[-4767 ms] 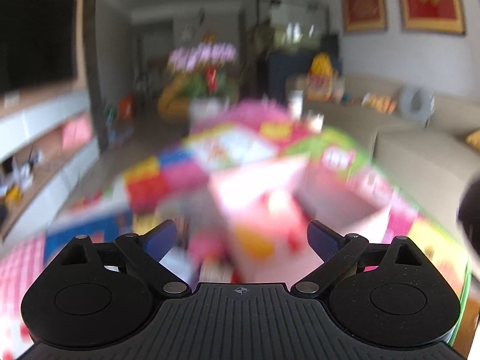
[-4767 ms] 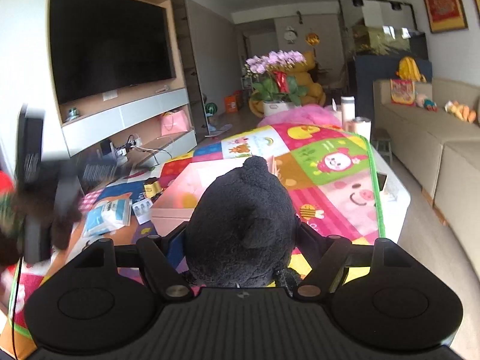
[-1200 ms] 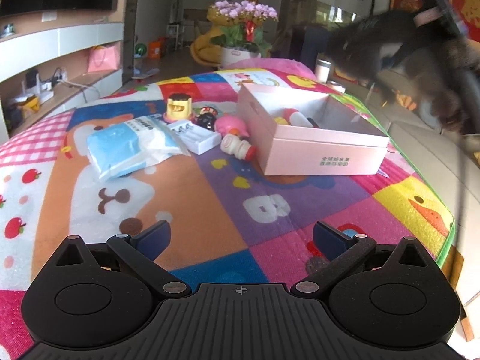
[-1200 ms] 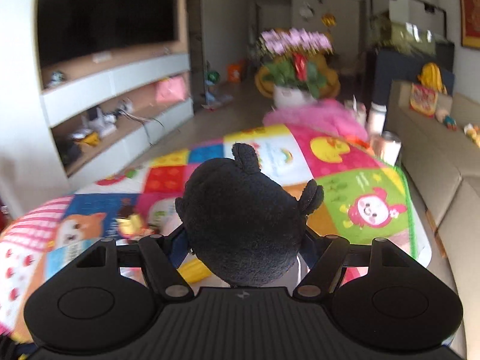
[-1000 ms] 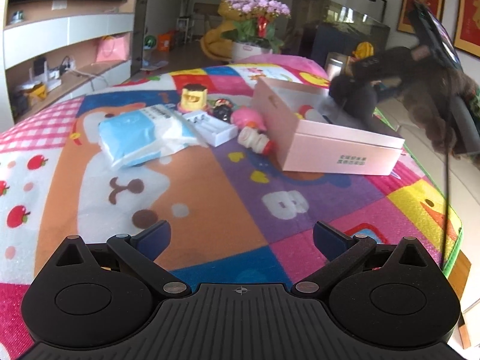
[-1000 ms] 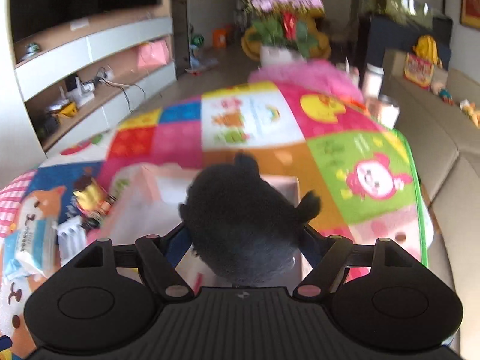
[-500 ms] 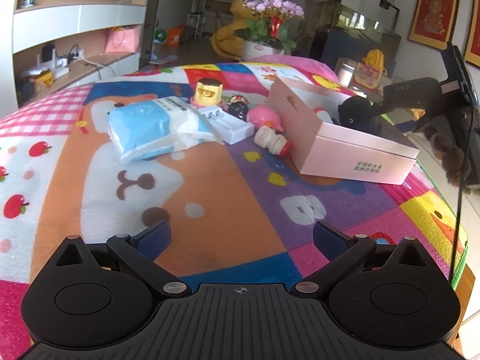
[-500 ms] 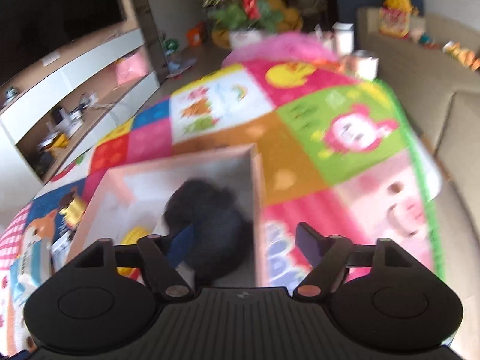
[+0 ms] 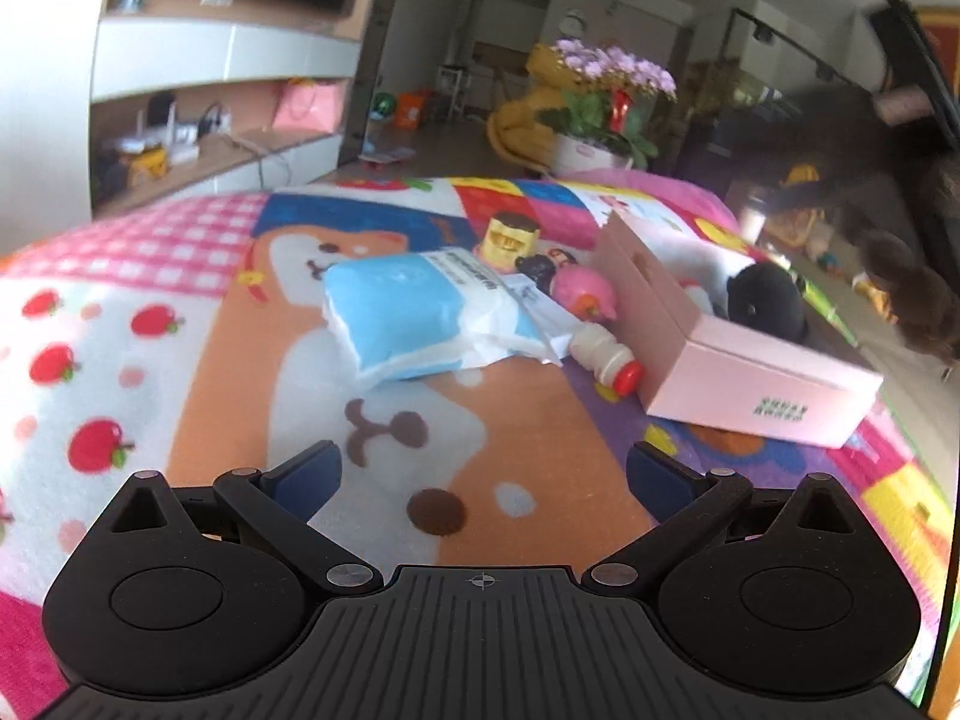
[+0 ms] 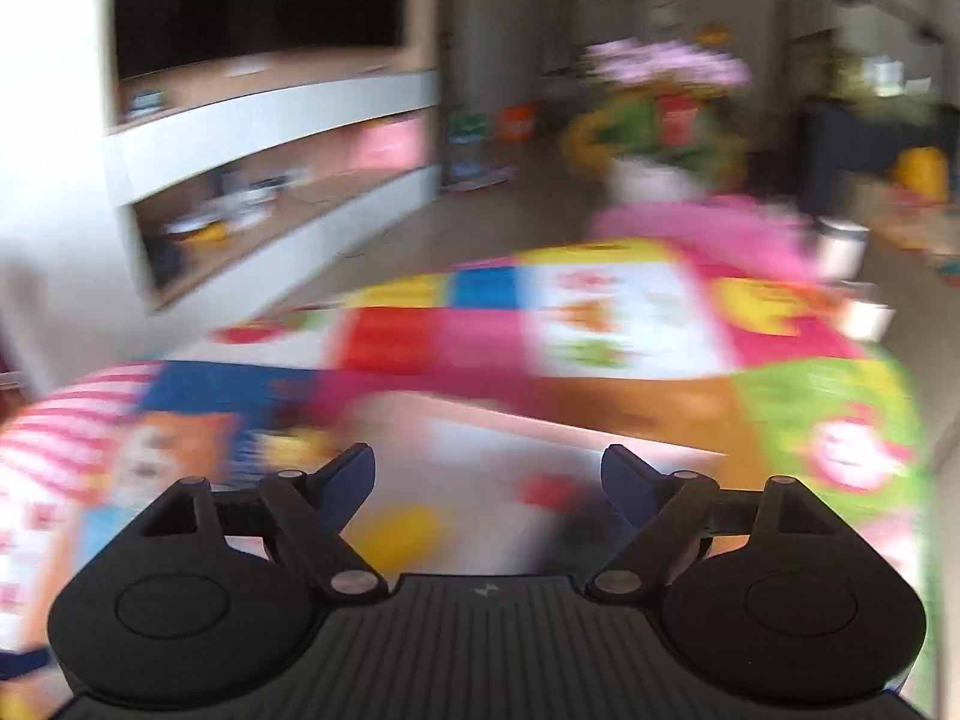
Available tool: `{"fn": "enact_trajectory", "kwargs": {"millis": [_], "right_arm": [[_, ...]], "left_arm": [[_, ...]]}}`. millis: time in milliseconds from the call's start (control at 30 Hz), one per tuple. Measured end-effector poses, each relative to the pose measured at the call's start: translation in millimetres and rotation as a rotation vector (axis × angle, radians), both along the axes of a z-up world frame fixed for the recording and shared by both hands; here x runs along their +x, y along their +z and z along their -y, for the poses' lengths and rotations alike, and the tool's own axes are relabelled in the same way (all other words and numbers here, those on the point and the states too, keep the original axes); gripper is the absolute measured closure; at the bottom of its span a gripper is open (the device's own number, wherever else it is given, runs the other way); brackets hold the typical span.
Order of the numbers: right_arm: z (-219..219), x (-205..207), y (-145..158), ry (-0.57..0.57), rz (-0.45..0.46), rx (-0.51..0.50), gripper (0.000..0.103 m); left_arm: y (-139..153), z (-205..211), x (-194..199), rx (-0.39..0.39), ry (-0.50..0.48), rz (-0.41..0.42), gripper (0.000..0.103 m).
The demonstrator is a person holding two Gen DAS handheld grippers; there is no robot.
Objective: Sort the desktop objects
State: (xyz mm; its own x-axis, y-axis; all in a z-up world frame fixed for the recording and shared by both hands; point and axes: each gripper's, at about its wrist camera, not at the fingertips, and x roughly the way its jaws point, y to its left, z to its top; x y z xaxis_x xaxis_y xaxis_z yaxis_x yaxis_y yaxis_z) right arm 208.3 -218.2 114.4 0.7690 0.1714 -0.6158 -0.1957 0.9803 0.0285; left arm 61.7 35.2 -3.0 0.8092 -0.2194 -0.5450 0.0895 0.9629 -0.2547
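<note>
In the left wrist view a pink box lies on the colourful mat, and a black plush toy sits inside it. Left of the box lie a blue tissue pack, a small white bottle with a red cap, a pink toy and a yellow jar. My left gripper is open and empty, low over the mat in front of them. My right gripper is open and empty above the box; its view is blurred by motion.
The mat covers a low table that ends at the right, by the box. A TV shelf unit stands at the left and a flower pot at the back. The hand with the right gripper hovers at the upper right.
My right gripper opened and let the black plush go into the pink box, then lifted away. My left gripper stayed open and shifted left, closer to the objects.
</note>
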Motion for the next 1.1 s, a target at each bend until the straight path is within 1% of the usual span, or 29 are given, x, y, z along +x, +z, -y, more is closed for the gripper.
{"fn": "enact_trajectory", "kwargs": {"millis": [67,133,233,300,333,367,400,433,533,633,700,767,833,900,933,967,1000,1033,1067,1100], "right_arm": [[-35.3,23.9,-3.9,0.076,-0.084,0.035,0.02],[-69.9,51.8,-15.7,0.111,-0.143,0.021,0.02],[-114.7,92.4,-40.8,0.091,-0.174,-0.092,0.021],[-132.8,115.0,-58.9,0.056,-0.209,-0.172,0.036],[-139.8,123.4,-67.9,0.055,-0.245,-0.187,0.054],[-142.7,129.5,-73.9,0.065,-0.286,-0.179,0.062],[-144.4,128.9,-74.9,0.063,-0.304,-0.171,0.062],[-145.4,126.1,-74.8,0.063,-0.302,-0.17,0.062],[-141.6,98.3,-71.1,0.112,-0.313,-0.158,0.064],[-139.8,56.8,-67.0,0.189,-0.353,-0.125,0.065],[-138.8,26.2,-64.0,0.264,-0.392,-0.096,0.065],[-137.7,-4.0,-64.1,0.332,-0.417,-0.088,0.065],[-134.6,-33.9,-59.4,0.382,-0.411,-0.1,0.065],[-124.3,-62.4,-47.0,0.399,-0.344,-0.093,0.065],[-114.9,-76.4,-38.0,0.4,-0.286,-0.079,0.061],[-104.3,-89.7,-29.4,0.39,-0.223,-0.072,0.051],[-93.2,-103.8,-22.4,0.371,-0.161,-0.065,0.046],[-81.8,-117.7,-17.8,0.345,-0.105,-0.058,0.037],[-71.8,-128.4,-16.6,0.318,-0.065,-0.053,0.031],[-62.4,-138.9,-18.4,0.293,-0.043,-0.048,0.03]], "left_arm": [[-1.0,-4.8,-1.2,-0.035,0.0,0.002,0.0],[-0.9,-6.2,-4.0,-0.046,-0.004,0.017,0.0],[-1.4,-7.3,-5.4,-0.058,-0.013,0.019,0.0],[-2.2,-8.9,-4.6,-0.072,-0.013,0.012,0.0],[-2.5,-10.1,-4.1,-0.081,-0.012,0.007,0.0],[-2.9,-10.8,-4.0,-0.088,-0.012,0.002,0.0],[-2.9,-10.9,-4.3,-0.09,-0.015,0.002,0.0],[-2.5,-10.1,-5.5,-0.088,-0.021,0.004,0.0],[-1.5,-5.1,-7.2,-0.065,-0.044,0.018,0.0],[-0.9,-1.8,-6.9,-0.053,-0.06,0.021,0.0],[-0.6,0.9,-7.7,-0.037,-0.074,0.007,0.0],[-1.5,4.8,-10.7,-0.018,-0.098,-0.02,0.0],[-1.9,6.9,-17.6,-0.004,-0.116,-0.042,0.0],[-1.0,9.8,-26.6,0.024,-0.127,-0.051,0.0],[-0.8,11.0,-30.6,0.035,-0.132,-0.053,0.0],[-1.0,12.2,-34.2,0.043,-0.137,-0.057,0.0],[-1.1,13.3,-36.9,0.049,-0.141,-0.058,0.0],[-1.3,14.1,-39.0,0.055,-0.143,-0.059,0.0],[-1.6,14.9,-40.6,0.06,-0.142,-0.06,0.0],[-1.7,15.6,-41.5,0.065,-0.14,-0.062,0.0]]}}
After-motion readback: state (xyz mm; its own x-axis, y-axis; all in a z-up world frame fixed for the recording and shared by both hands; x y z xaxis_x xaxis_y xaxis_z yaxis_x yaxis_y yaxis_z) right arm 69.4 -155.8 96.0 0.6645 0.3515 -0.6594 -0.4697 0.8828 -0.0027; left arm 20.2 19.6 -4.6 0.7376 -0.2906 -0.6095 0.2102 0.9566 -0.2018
